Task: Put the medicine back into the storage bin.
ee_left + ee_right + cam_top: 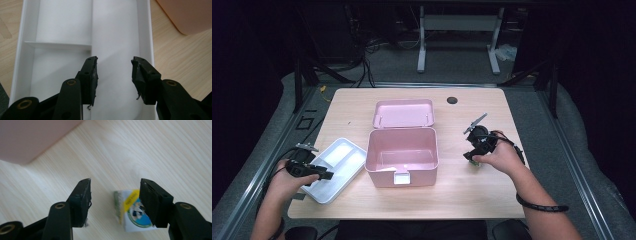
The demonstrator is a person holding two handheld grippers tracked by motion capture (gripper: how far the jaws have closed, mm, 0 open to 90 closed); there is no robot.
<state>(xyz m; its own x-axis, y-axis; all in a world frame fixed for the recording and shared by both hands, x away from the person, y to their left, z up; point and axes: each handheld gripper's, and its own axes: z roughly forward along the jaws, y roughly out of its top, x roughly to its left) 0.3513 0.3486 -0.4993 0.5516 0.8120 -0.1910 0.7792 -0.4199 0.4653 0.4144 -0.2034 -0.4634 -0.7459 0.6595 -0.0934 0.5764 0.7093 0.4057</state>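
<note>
The small packet's [132, 211] print is too blurred to read.

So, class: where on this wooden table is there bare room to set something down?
Bare wood lies between the open pink plastic box and the right gripper, along the near edge, and at the far corners. It is crowded at left, where the white divided tray nearly meets the box.

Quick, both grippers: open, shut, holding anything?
Left gripper: open, empty, above the white plastic divided tray.
Right gripper: open, holding nothing; small white printed packet lies on the wooden table beneath.
</note>
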